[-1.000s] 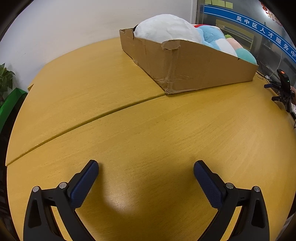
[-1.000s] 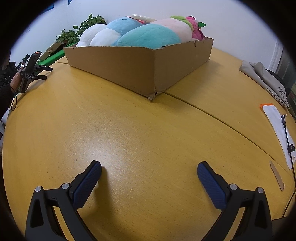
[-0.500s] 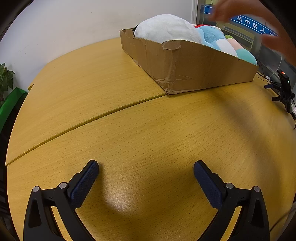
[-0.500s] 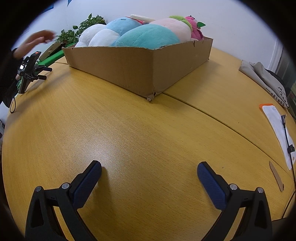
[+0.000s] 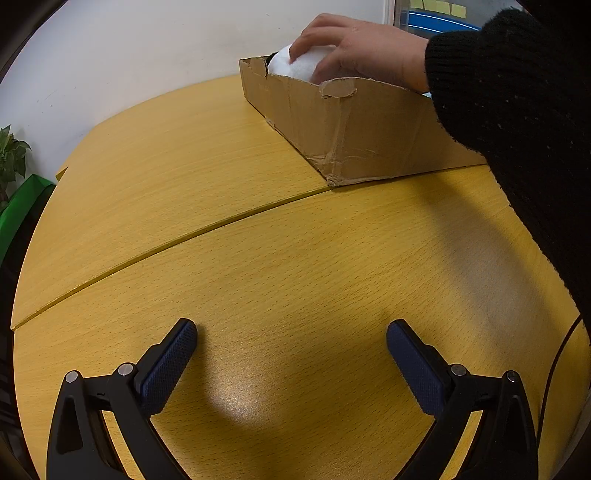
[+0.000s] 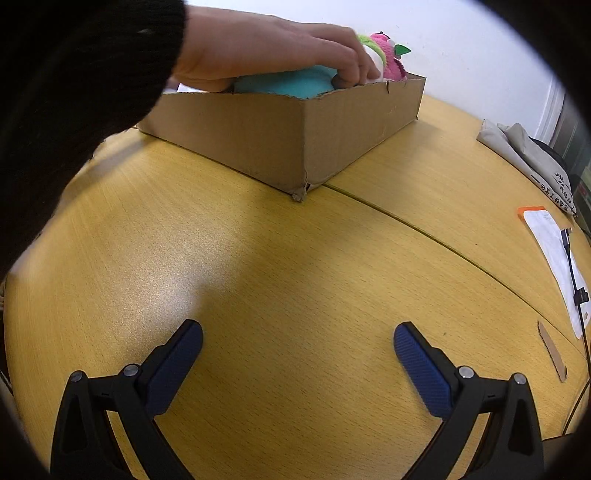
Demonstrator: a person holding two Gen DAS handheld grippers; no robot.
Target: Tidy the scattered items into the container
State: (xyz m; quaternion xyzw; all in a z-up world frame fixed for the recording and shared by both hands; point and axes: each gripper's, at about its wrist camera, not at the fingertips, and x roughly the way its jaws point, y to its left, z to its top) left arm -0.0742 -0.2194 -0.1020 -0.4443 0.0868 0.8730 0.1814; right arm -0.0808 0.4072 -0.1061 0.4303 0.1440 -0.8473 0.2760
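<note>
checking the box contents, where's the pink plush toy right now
In the right wrist view, the pink plush toy sits at the brown cardboard box's far end, beside the bare hand's fingertips.

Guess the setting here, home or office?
Probably an office or meeting room. The wood-grain table is a large curved one joined from sections, a glass partition with sticky notes stands behind the cardboard box, and a potted plant sits by the plain white wall.
</note>
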